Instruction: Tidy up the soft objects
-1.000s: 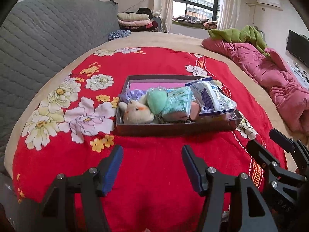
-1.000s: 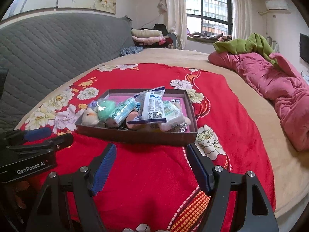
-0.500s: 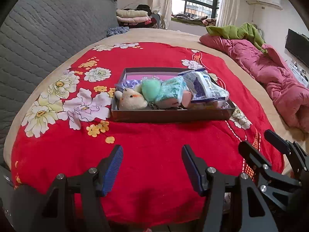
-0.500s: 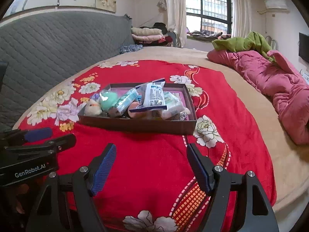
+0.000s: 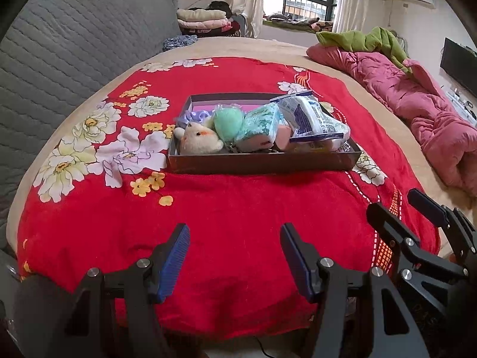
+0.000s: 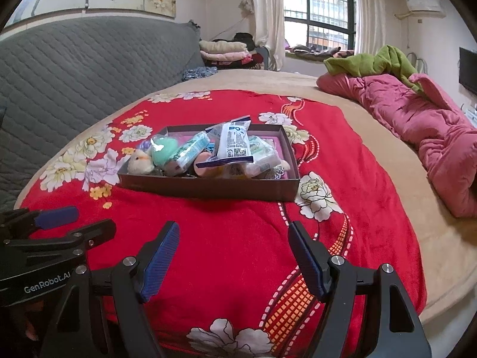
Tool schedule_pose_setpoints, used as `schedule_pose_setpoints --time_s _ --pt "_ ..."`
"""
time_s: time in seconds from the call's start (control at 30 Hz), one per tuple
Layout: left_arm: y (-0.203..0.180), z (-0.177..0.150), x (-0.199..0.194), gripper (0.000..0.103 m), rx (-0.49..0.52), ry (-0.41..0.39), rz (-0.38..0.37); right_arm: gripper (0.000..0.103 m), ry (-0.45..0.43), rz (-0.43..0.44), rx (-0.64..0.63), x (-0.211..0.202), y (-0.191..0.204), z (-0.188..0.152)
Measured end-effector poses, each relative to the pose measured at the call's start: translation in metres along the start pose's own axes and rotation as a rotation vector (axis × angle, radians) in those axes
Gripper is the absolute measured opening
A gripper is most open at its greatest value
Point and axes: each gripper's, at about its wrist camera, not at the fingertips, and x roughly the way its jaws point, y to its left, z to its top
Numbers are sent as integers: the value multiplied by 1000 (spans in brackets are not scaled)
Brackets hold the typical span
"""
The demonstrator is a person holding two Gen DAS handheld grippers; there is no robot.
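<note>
I see the red blanket (image 5: pixel 238 223) spread over the bed, the box (image 5: pixel 262 162) mid-blanket, heaped with a plush toy (image 5: pixel 198 143), green ball (image 5: pixel 228 122) and packets (image 5: pixel 310 119). My left gripper (image 5: pixel 235 252) and right gripper (image 6: pixel 234 252) hang wide and empty, well short. The pile looks loose, so a careless grab could tumble packets over the rim.

Soft daylight enters through the window (image 6: pixel 317 18) at the far wall, which is slightly overexposed. The room is evenly bright, and the box (image 5: pixel 262 162) casts only a faint shadow on the red blanket (image 5: pixel 238 208). Both views are sharp at the centre; fisheye distortion curves the edges, and the corners are vignetted black.
</note>
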Motion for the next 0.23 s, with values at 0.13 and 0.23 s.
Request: schedule_pose_setpoints --time_s 0.13,0.23 --pt "1 -1 3 62 -5 5 0 76 7 11 3 2 1 -2" --pt "3 -3 7 62 -12 16 -10 76 18 21 10 5 0 -4"
